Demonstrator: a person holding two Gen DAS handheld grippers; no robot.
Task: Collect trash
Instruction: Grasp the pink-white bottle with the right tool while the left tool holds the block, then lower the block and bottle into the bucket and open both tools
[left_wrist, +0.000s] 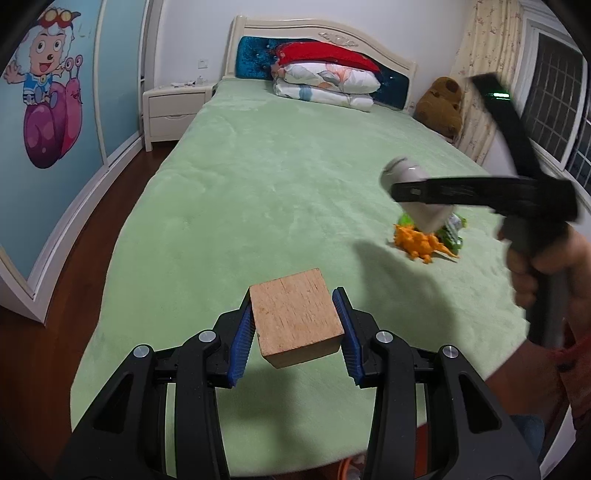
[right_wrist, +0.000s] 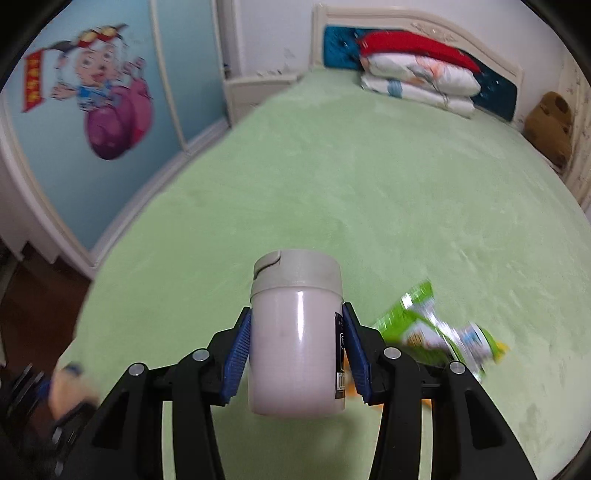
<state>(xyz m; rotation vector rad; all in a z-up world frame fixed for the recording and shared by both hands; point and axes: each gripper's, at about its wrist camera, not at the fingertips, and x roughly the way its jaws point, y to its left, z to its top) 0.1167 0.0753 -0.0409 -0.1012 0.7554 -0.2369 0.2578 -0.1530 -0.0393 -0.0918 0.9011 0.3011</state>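
Two grips | left gripper (left_wrist: 295, 325) clamps square wood block (left_wrist: 297, 317) over near bed (left_wrist: 258, 184) | right gripper (right_wrist: 297, 350) clamps smooth white jar (right_wrist: 295, 343), hiding orange toy (left_wrist: 424, 242) | green wrapper (right_wrist: 436, 332) blurred, right

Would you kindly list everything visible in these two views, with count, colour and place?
Square wooden block: one, light tan, clamped in the left gripper.
Pale plastic bottle with grey flip lid: one, whitish, clamped in the right gripper.
Plastic toy dinosaur: one, orange, on the bed at the right.
Crumpled snack wrapper: one, green and white, on the bed beside the bottle.
Plush bed cover: one, light green.
Folded quilts: a stack, red over floral white, at the headboard.
Plush bear: one, brown, far right corner.
Bedside cabinet: one, cream, left of the bed.
Left gripper: black, blue pads.
Right gripper: black, blue pads.
Hand: one, on the right gripper's handle.
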